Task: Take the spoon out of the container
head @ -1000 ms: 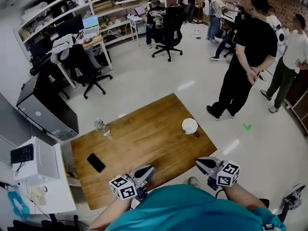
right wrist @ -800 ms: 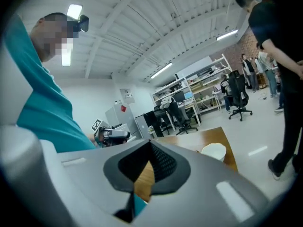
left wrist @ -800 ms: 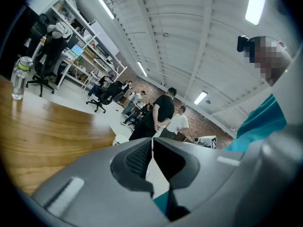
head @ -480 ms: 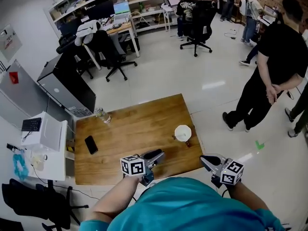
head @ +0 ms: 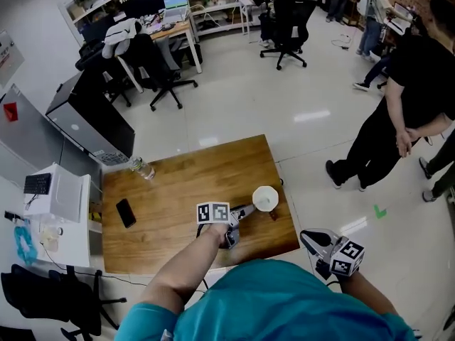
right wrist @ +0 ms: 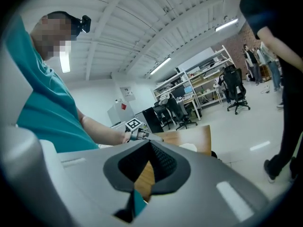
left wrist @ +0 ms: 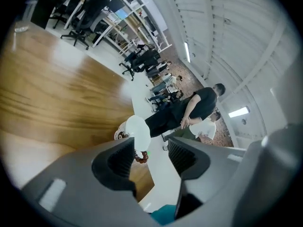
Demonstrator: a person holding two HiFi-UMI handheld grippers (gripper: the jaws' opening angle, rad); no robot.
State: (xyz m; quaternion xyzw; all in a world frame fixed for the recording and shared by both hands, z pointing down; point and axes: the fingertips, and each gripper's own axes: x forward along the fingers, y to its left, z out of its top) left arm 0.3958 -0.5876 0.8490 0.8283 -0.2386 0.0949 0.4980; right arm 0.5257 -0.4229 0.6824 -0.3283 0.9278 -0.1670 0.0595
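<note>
A white container (head: 265, 199) stands near the right edge of the wooden table (head: 185, 183). A dark reddish-brown piece (head: 274, 215), apparently the spoon's end, shows at its near side. My left gripper (head: 242, 214) reaches over the table, just left of the container. Its jaws are opening, with nothing pressed between them. In the left gripper view, the container (left wrist: 137, 129) and the reddish piece (left wrist: 140, 156) lie beyond the left gripper (left wrist: 151, 145). My right gripper (head: 311, 240) hangs off the table's front right corner. In the right gripper view, the right gripper (right wrist: 149, 143) is shut and holds nothing.
A black phone (head: 126, 212) lies at the table's left, and a clear glass bottle (head: 141, 168) stands at its far left corner. A white cabinet (head: 57, 197) sits left of the table. A person in black (head: 398, 98) stands at the right, with office chairs (head: 160, 69) beyond.
My left gripper has moved forward over the table toward the white container and its jaws have spread apart. The right gripper has stayed near my body. The head view has shifted.
</note>
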